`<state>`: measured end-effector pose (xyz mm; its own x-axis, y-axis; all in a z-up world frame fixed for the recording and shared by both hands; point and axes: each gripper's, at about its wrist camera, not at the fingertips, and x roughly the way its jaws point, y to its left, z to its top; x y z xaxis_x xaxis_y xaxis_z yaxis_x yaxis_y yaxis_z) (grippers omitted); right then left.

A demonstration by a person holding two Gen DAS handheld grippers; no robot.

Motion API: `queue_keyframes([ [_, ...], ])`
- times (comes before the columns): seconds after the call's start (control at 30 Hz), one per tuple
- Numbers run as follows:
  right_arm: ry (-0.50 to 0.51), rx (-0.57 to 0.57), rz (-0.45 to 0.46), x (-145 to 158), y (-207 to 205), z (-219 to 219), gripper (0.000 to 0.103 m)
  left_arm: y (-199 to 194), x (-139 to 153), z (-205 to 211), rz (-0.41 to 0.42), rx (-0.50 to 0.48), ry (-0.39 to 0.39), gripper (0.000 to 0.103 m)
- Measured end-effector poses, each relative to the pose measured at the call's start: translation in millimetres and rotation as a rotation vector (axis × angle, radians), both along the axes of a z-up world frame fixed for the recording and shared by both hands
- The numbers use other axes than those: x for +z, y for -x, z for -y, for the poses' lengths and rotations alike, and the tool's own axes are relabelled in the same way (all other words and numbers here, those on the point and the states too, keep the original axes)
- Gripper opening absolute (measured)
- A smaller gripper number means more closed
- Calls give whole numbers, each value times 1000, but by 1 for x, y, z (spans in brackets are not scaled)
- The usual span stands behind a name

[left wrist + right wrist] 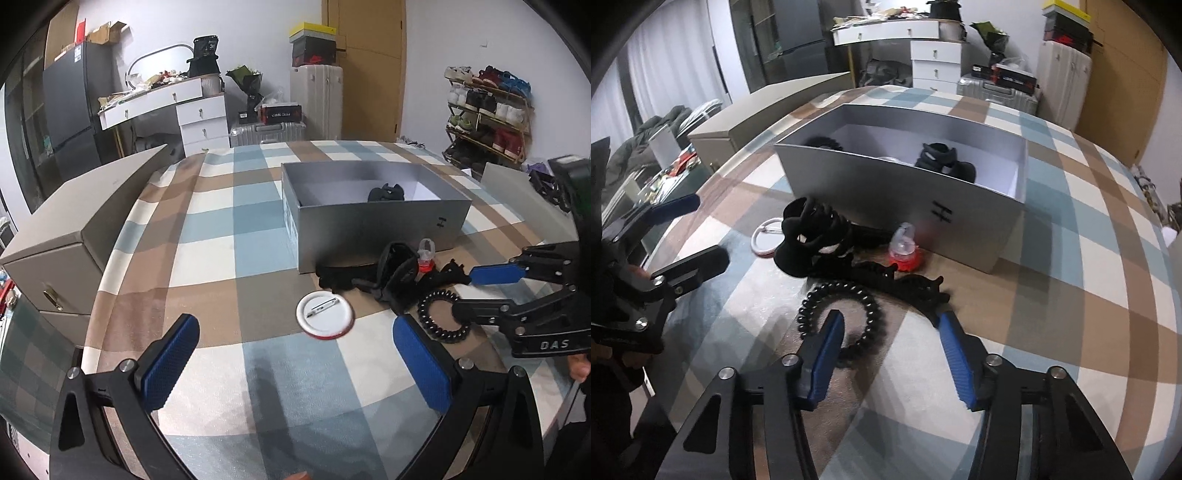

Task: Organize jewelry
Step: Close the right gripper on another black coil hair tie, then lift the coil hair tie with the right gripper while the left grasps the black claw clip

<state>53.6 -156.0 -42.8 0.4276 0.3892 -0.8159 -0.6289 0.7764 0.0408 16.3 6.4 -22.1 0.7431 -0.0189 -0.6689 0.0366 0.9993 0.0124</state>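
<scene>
Black coil hair tie [842, 314] straddled by half-open right gripper [890, 325], unpinched; left gripper [295, 354] wide open.

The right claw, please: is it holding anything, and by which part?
Nothing yet: the right claw straddles the spiral hair tie's near side, pads not pressing.

Left gripper [291, 363] held tilted down over the tabletop, jaws spread wide, nothing between the blue pads [168, 363]. Right gripper [892, 349] pitched steeply down, jaws partly apart; one pad [827, 360] sits inside the ring of a black spiral hair tie [812, 299] (contact unclear). Fingertips of a hand [580, 367] show behind the right gripper.
</scene>
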Motion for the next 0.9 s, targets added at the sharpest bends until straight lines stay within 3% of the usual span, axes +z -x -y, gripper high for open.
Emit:
queue_keyframes([
  [0.4,7,43,-31,4,3,3,36,-2,-3,1,-28,-5,4,102],
  [0.53,-47,58,-48,7,3,4,36,-3,-4,-1,-33,-3,19,102],
  [0.7,-45,39,-65,-2,0,-5,17,-3,-4,-2,-34,-2,23,102],
  [0.9,-14,23,-16,-4,4,-12,15,-3,-4,-2,-37,0,30,102],
])
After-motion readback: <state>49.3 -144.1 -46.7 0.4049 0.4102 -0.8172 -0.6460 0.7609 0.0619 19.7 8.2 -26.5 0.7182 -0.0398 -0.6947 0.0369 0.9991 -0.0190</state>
